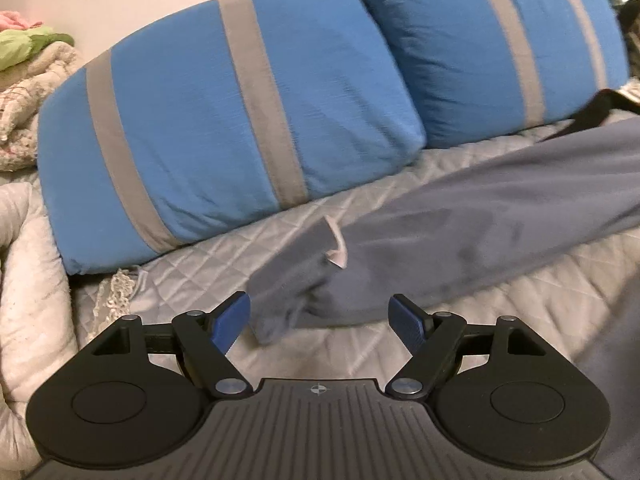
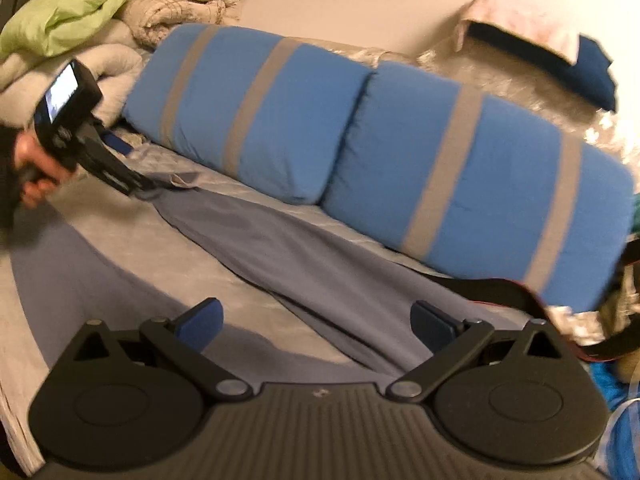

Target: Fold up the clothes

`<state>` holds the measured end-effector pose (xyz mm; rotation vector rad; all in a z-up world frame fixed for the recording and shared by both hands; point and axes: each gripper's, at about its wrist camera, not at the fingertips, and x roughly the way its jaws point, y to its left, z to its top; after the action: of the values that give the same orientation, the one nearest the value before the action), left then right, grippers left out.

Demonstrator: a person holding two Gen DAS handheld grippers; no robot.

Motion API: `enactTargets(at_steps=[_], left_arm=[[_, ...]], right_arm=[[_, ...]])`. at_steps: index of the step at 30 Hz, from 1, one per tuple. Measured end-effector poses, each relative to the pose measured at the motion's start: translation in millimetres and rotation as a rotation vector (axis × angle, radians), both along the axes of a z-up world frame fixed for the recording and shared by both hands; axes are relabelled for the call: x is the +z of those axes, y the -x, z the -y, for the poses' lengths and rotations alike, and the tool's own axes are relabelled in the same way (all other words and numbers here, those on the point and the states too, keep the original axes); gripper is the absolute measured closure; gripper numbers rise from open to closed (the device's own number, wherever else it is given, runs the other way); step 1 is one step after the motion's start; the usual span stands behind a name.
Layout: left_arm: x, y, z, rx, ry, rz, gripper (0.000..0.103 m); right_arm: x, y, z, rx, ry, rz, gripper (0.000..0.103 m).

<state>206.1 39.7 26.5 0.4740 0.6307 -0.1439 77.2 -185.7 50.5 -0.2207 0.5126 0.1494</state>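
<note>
A grey-blue pair of trousers lies stretched across the quilted bed, its leg end with a pale tag nearest my left gripper. My left gripper is open, and the crumpled leg end lies just ahead of its blue pads without touching them. In the right wrist view the trousers run from upper left to lower right. My right gripper hovers open over the wider end, pads apart. The left gripper shows at the far leg end, held by a hand.
Two blue pillows with grey stripes lean along the wall behind the trousers. A pile of beige and green bedding sits at the left. A dark band lies at the trousers' right end. The grey quilt covers the bed.
</note>
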Motion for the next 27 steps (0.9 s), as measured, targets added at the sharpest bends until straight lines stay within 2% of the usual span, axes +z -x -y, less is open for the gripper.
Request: enactTargets(at_steps=[3,6,11,14,15,17,19,21,27], left_arm=[[-10.8,-10.5,1.0,0.000,-0.017,0.028,0.028],[-23.2,-16.6,2.0,0.000,-0.070,0.073,0.028],[-35.8,-31.5,5.2,-0.036,-0.128,0.097,0.028],[-39.6,-38.1,8.9,-0.065,-0.145,0.097,0.029],[-40.9,-40.0,10.5,-0.074,-0.153,0.098,0.031],[-43.2,-44.1,13.1,-0.086,-0.159,0.089,0.043],[-40.0,-52.0,7.5,-0.062,-0.090,0.038,0.070],[-33.1,-56.8,-4.6,-0.024,-0.005,0.026,0.079],[-10.2,-65.2,-61.4,0.189,0.217,0.103,0.088]], right_arm=[[-7.9,-27.3,-19.4,-0.028,-0.060,-0.024,0.000],[-19.8,-49.7,-36.4,-0.047,-0.093,-0.023,0.000],[-48.4,-70.3,-46.2,-0.037,-0.195,-0.029,0.000],[-60.4,-72.9,-48.6,-0.039,-0.169,-0.068,0.000],[-61.7,-71.6,-48.7,-0.038,-0.159,-0.064,0.000],[-62.5,-70.8,-48.5,-0.039,-0.163,-0.067,0.000],[-62.6,-70.6,-48.5,-0.041,-0.173,-0.072,0.000],[-62.8,-71.3,-49.5,-0.036,-0.177,-0.077,0.000],[-65.5,-72.4,-49.5,-0.047,-0.178,-0.086,0.000]])
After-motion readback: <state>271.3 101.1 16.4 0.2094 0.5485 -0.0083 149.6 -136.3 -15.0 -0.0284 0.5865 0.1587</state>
